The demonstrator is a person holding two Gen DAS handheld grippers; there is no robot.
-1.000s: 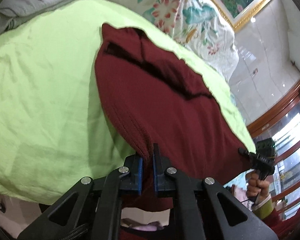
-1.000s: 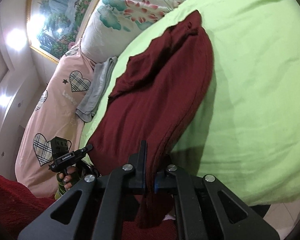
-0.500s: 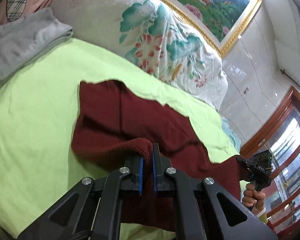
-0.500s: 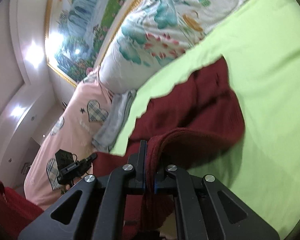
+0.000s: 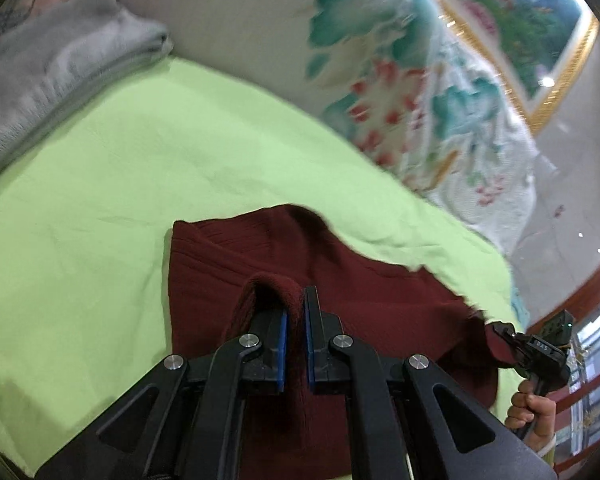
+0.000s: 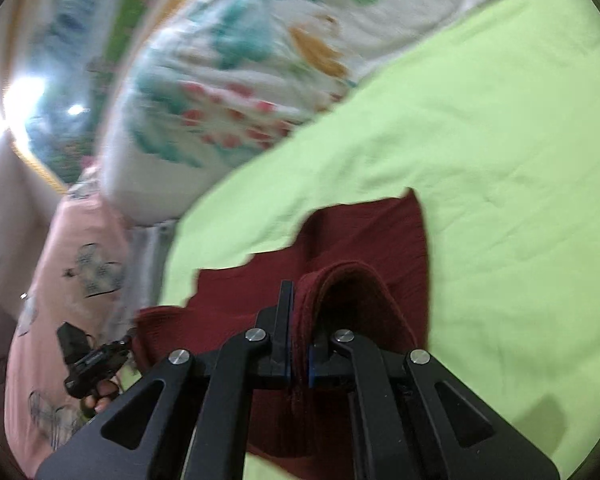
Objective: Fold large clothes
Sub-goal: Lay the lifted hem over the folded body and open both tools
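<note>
Green sheet (image 5: 180,168) now shows more bare area: the maroon garment (image 5: 380,292) on it has been drawn over itself, covering less. Left gripper (image 5: 294,320) and right gripper (image 6: 298,320) stay clamped on its folded edge.

The near part of my dark red garment (image 5: 380,304) runs under my gripper frame and off the bottom edge. Motion smears the floral pillow (image 6: 236,80) and painting (image 5: 532,28).
</note>
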